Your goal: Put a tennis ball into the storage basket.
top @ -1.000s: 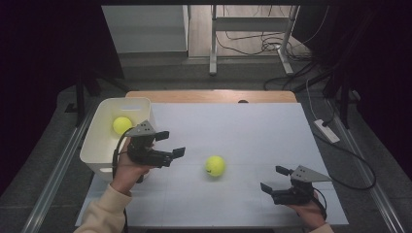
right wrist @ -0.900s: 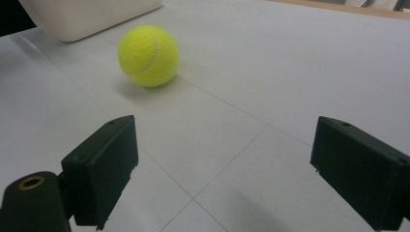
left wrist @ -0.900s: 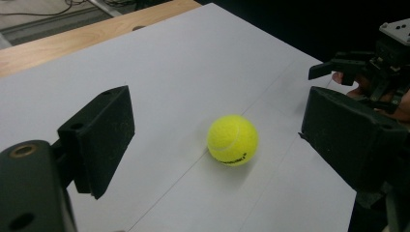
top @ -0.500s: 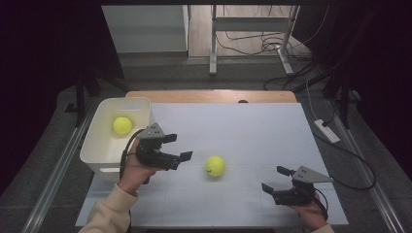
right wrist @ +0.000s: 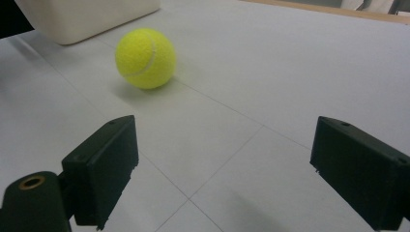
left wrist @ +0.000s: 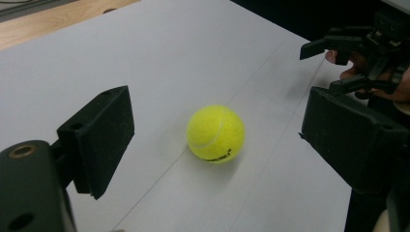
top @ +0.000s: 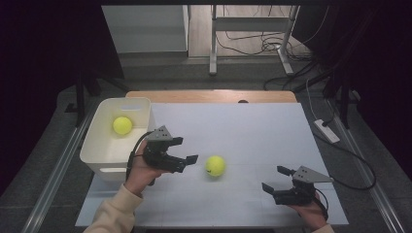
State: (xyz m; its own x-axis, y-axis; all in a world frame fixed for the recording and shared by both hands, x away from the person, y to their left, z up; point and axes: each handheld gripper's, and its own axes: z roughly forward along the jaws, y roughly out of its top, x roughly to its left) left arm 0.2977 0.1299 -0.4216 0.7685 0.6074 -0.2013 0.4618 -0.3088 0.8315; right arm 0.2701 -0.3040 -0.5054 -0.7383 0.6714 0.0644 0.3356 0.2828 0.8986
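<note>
Your left gripper point(top: 188, 150) has its jaws spread wide and aimed at the loose tennis ball point(top: 215, 165), which sits free on the white tabletop point(top: 252, 126) just beyond the jaw tips; nothing is held. Your right gripper point(top: 273, 178) rests well apart near the front edge, jaws also wide and empty. A second ball point(top: 122, 125) already lies in the white bin point(top: 95, 134) at the left. The main risk, as I judge it: a round ball rolls at the lightest nudge (one jaw touching first would send it off toward the right gripper or the edge). Closing too far forward could squeeze it out, so centre it between both jaws first
</note>
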